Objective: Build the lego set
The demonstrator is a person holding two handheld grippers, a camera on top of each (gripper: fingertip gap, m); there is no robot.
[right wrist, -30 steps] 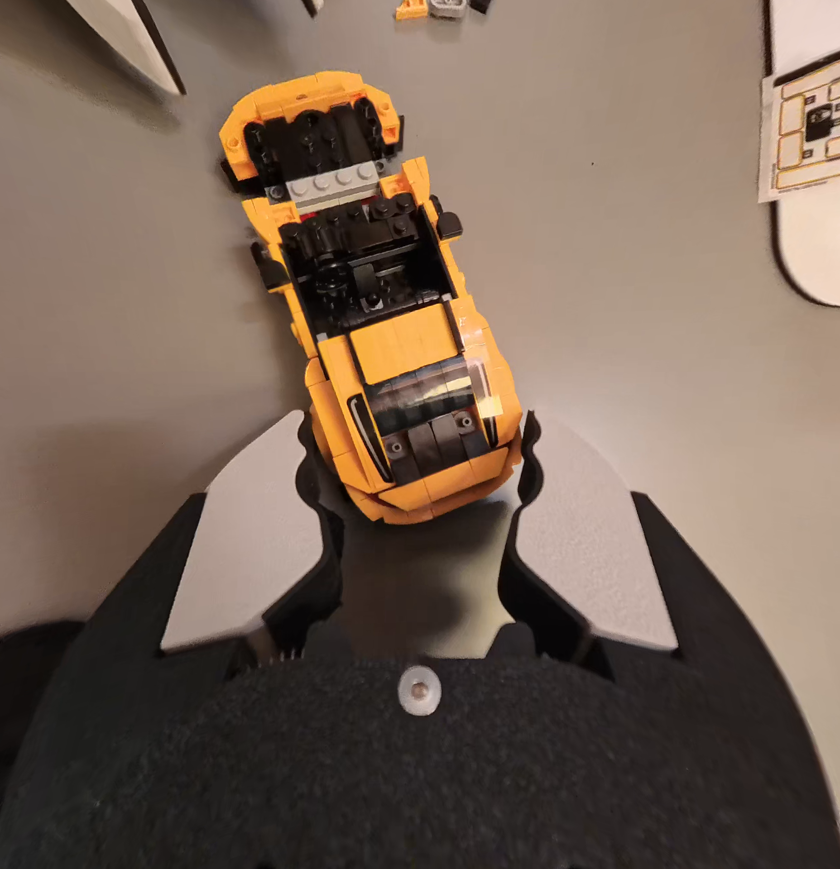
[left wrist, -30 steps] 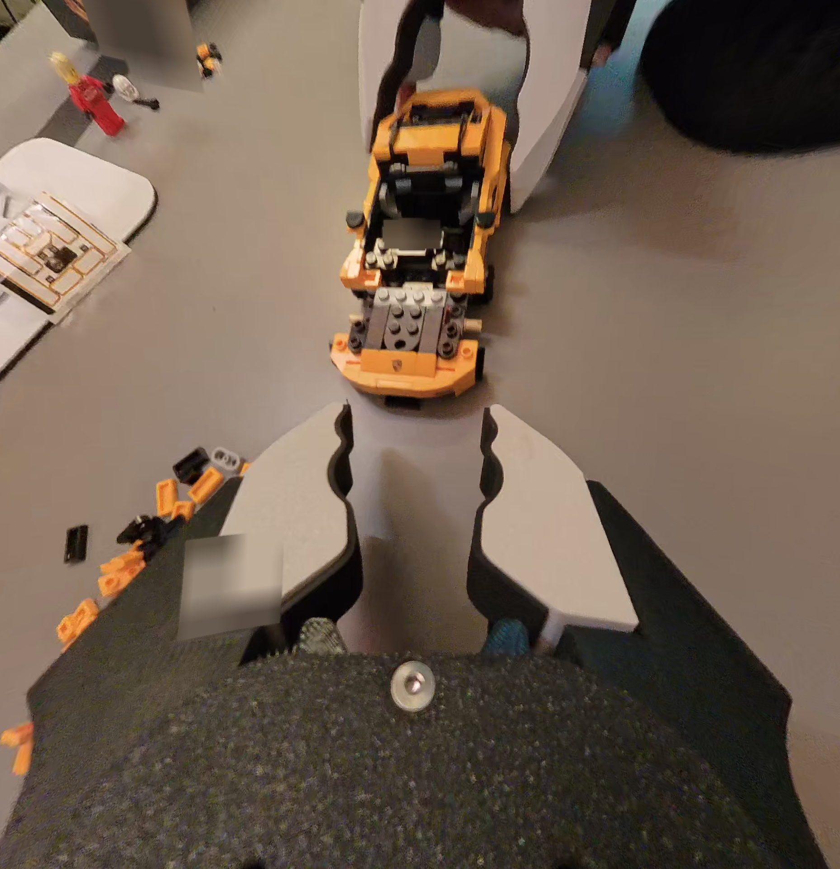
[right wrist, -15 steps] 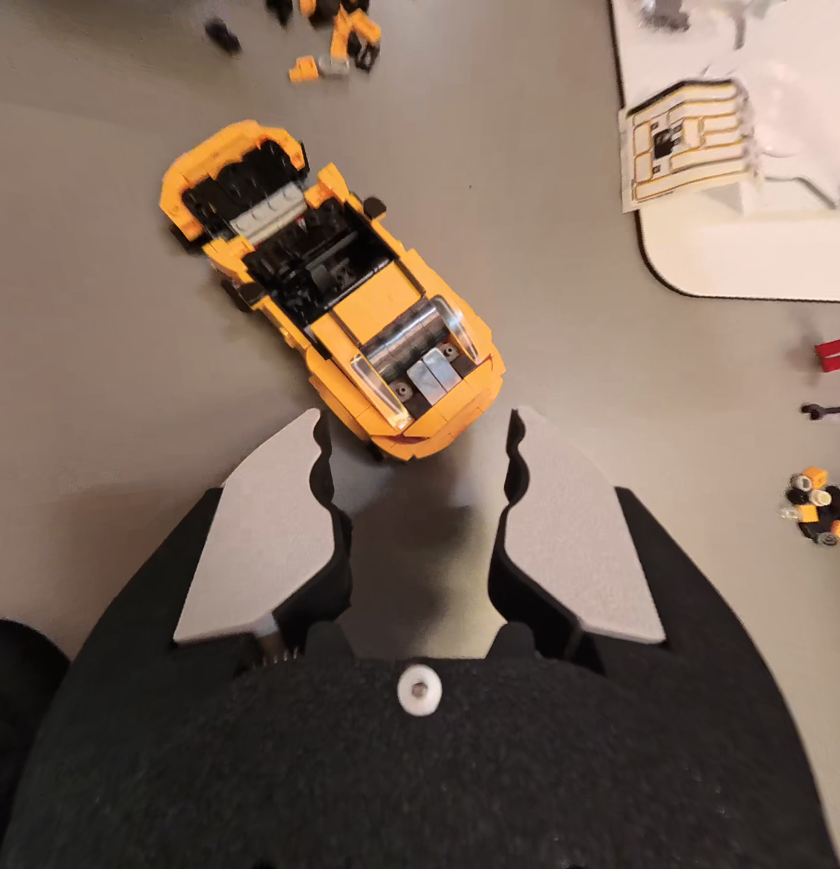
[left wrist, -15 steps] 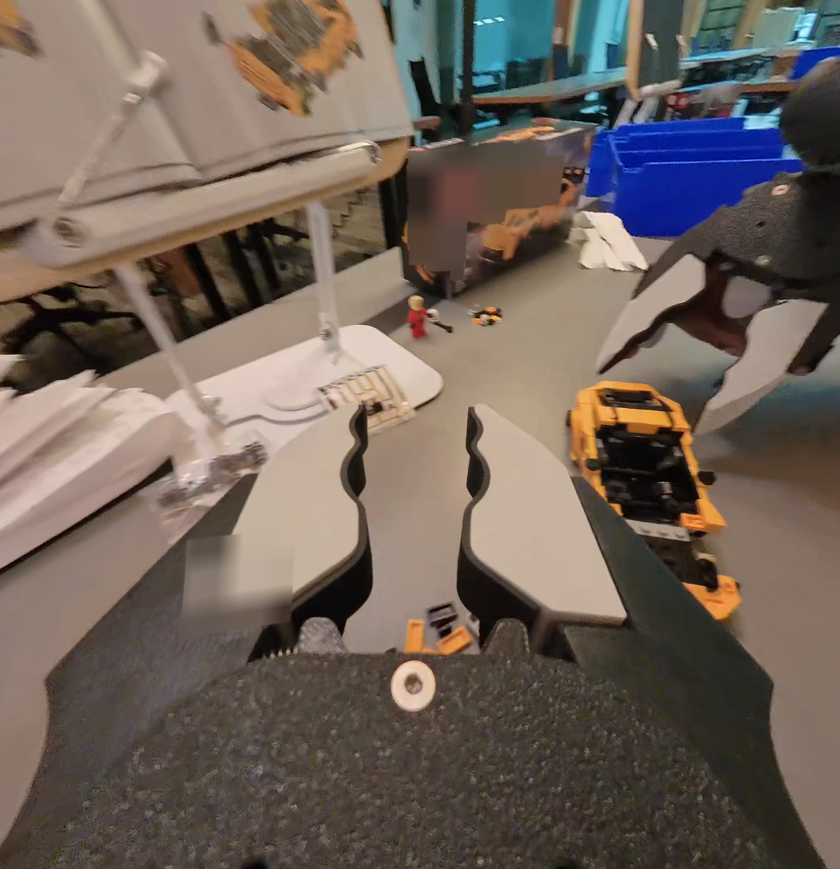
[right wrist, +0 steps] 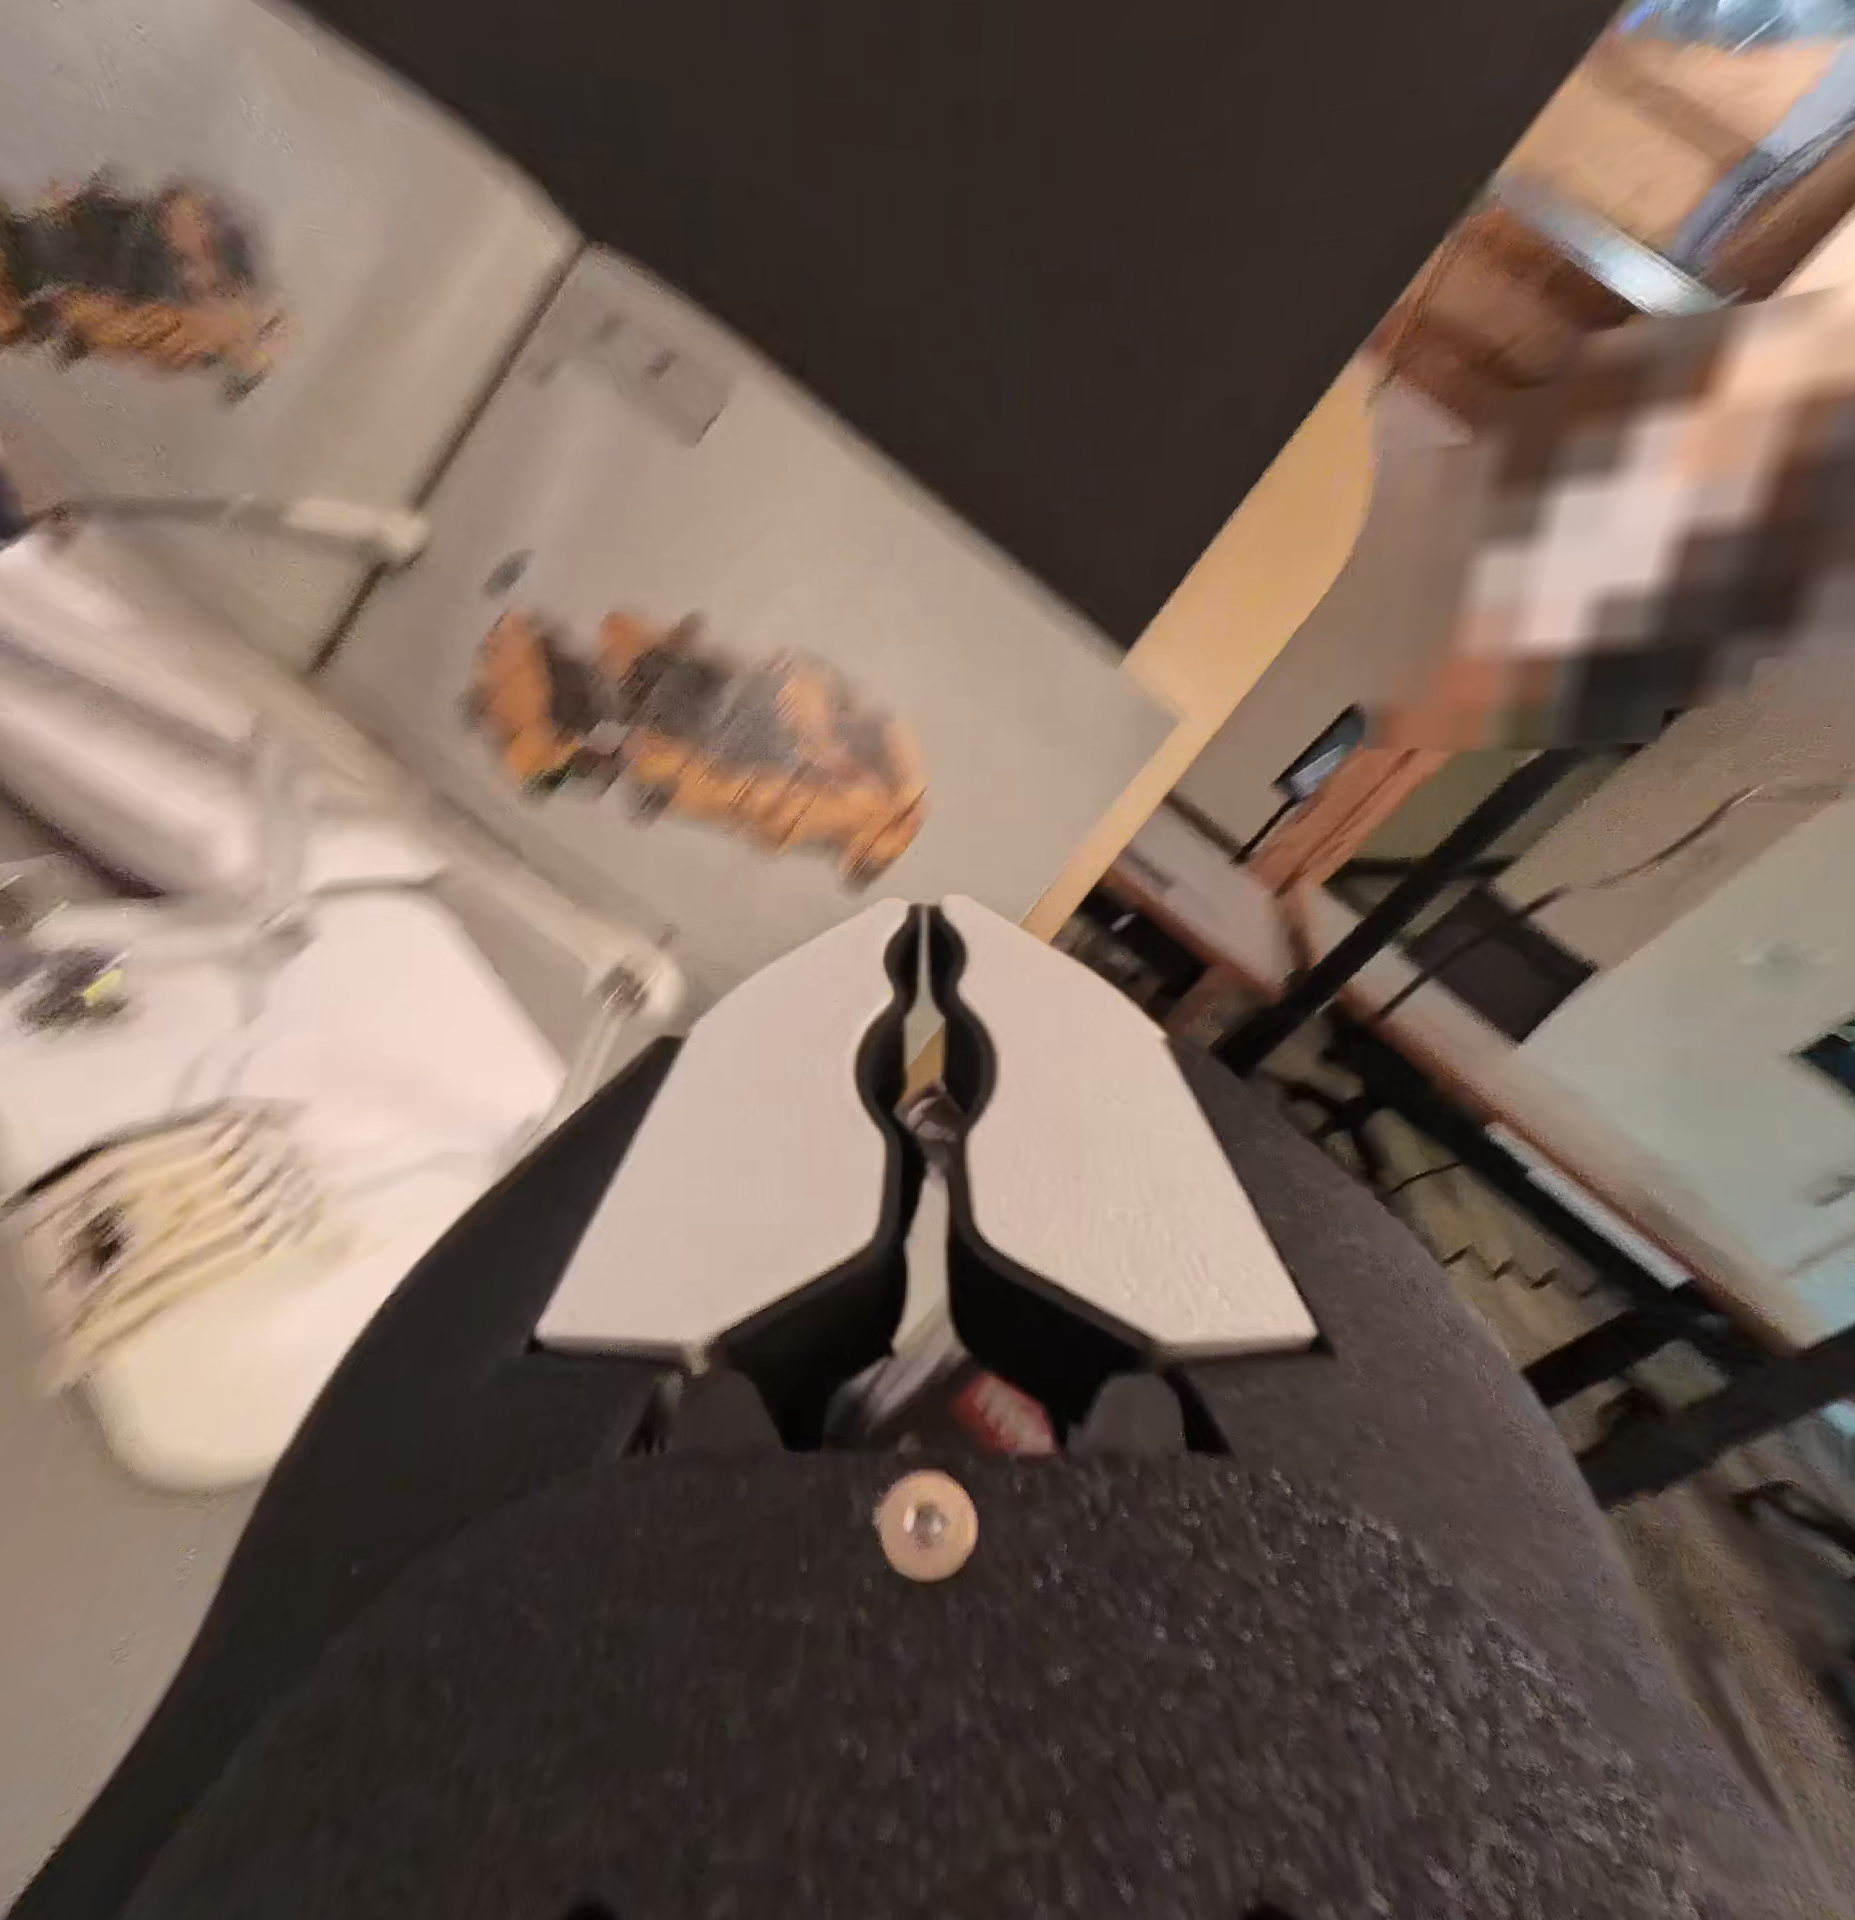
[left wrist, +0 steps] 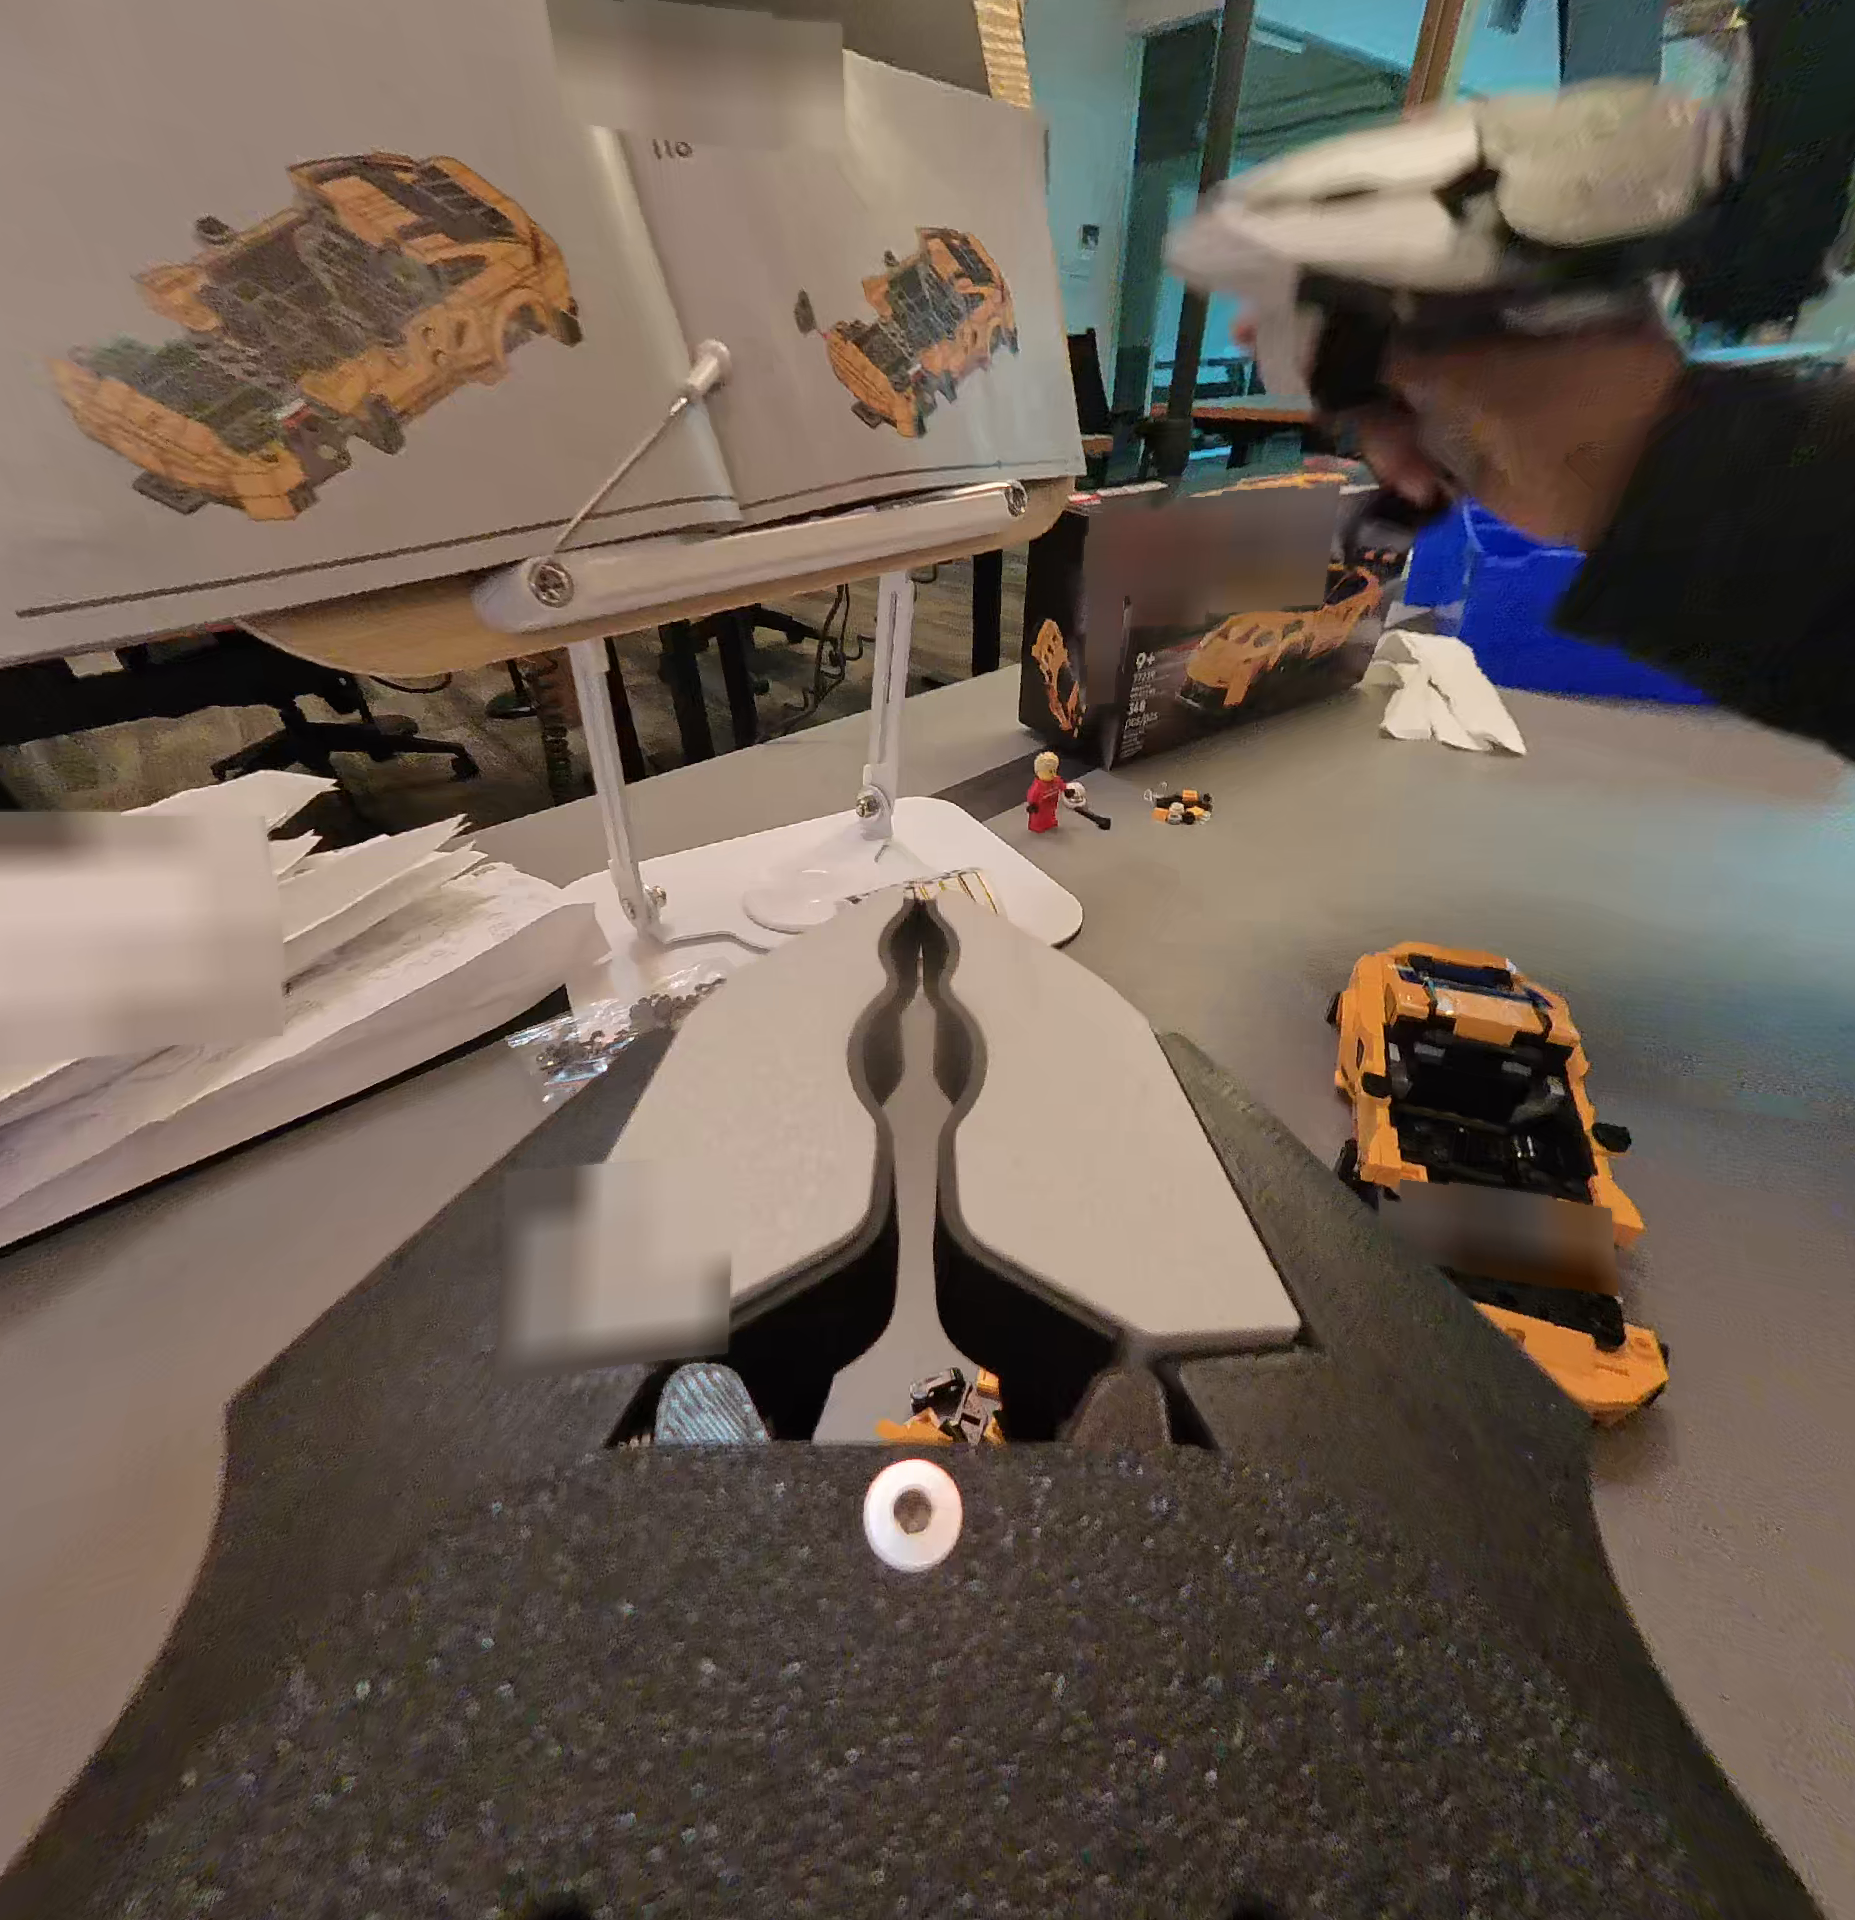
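Observation:
The orange and black lego car [left wrist: 1474, 1132], roof open, sits on the grey table [left wrist: 1318, 914] at the right of the left wrist view. My left gripper [left wrist: 918, 914] is shut and empty, raised above the table to the left of the car. Loose orange and black pieces [left wrist: 949, 1408] lie under it. My right gripper [right wrist: 918, 914] is shut and empty, lifted high and pointing at the instruction booklet [right wrist: 694, 644]; it also shows blurred in the left wrist view [left wrist: 1422, 208], held by a hand above the car. The car is out of the right wrist view.
The open booklet [left wrist: 383, 312] rests on a white stand [left wrist: 902, 852]. A red minifigure [left wrist: 1045, 795], a small parts cluster [left wrist: 1181, 805], the set's box [left wrist: 1214, 623] and crumpled paper [left wrist: 1442, 696] stand behind. Paper bags [left wrist: 331, 956] and a small parts bag [left wrist: 611, 1023] lie left. Across from one pair of fingers to the other is roughly 30 cm.
Both grippers have closed from open and lifted away from the car. The right one swung up toward the booklet. The car stays on the table.

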